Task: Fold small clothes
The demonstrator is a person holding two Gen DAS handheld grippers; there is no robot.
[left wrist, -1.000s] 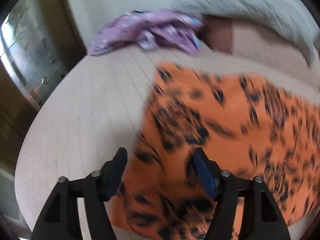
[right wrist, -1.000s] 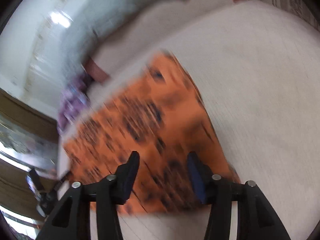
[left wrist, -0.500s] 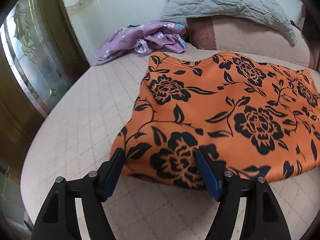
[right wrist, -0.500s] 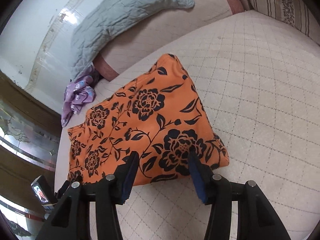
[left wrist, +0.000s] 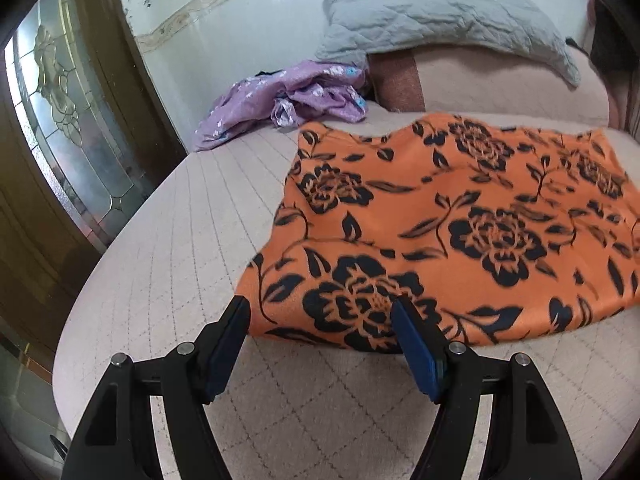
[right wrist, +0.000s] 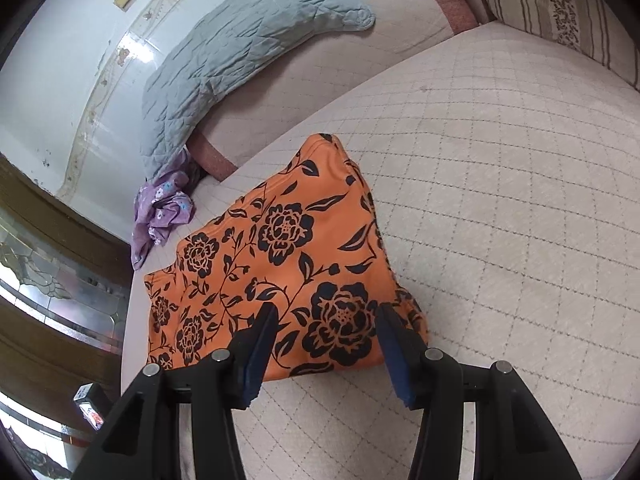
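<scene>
An orange garment with black flowers [left wrist: 460, 216] lies folded flat on the quilted beige bed [left wrist: 168, 248]. My left gripper [left wrist: 322, 320] hovers just before its near left corner, jaws open, nothing between the blue pads. In the right wrist view the same orange garment [right wrist: 280, 272] spreads away to the left. My right gripper [right wrist: 326, 326] hangs over its near right corner, jaws open and apart from the cloth.
A crumpled purple flowered garment [left wrist: 292, 100] lies at the back left of the bed. A grey quilted pillow [left wrist: 440, 16] rests on the headrest. A wooden door with patterned glass [left wrist: 60, 128] stands left. A striped cushion [right wrist: 560, 4] sits far right. Bare mattress [right wrist: 500, 200] stretches right.
Both grippers have drawn back from over the orange garment toward its near edge and risen slightly. The garment now lies flat and still; both pairs of jaws stay open.
</scene>
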